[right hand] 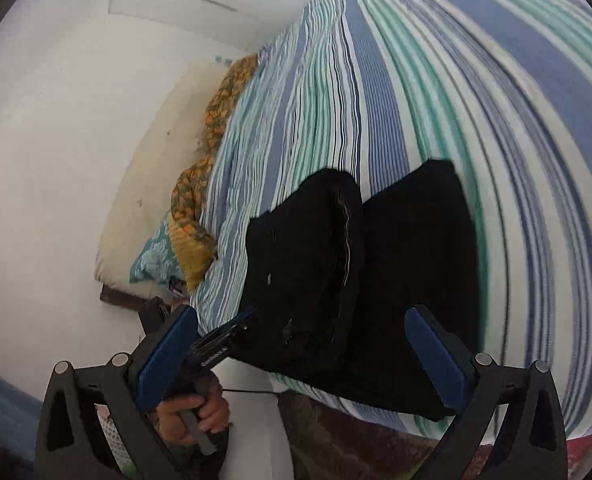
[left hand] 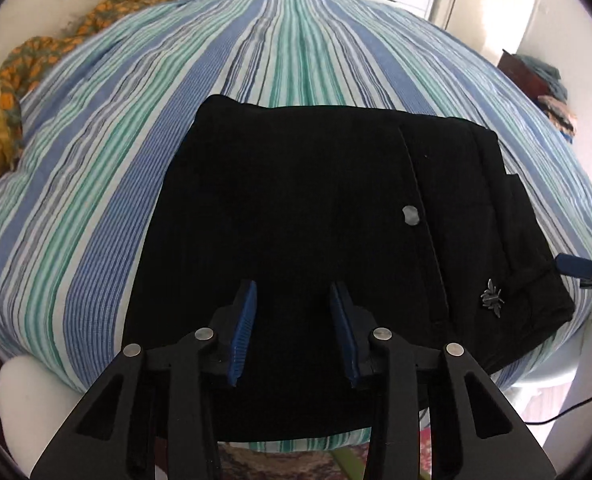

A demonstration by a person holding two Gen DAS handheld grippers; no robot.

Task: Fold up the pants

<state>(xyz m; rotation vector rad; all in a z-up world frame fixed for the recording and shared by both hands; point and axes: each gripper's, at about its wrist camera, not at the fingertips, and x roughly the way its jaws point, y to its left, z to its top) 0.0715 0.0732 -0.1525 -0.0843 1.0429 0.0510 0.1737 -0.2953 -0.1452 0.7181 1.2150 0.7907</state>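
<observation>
Black pants [left hand: 296,240] lie folded in a compact stack on the striped bed, near its front edge. A small silver emblem [left hand: 493,300] and a pale button [left hand: 410,215] show on the top layer. My left gripper [left hand: 293,292] is open, its blue pads just above the near part of the pants, holding nothing. My right gripper [right hand: 299,320] is wide open and empty, hovering beside the pants [right hand: 375,272], seen from the side with a lifted fold. The left gripper [right hand: 220,340] and the hand holding it show at lower left in the right wrist view. A right fingertip [left hand: 575,266] shows at the right edge in the left wrist view.
The bed has a blue, green and white striped sheet [left hand: 256,52]. An orange patterned blanket [left hand: 36,64] lies along the wall side, with a teal pillow [right hand: 152,260]. A dark chest with clothes [left hand: 535,80] stands at far right. A patterned rug [right hand: 355,440] covers the floor below.
</observation>
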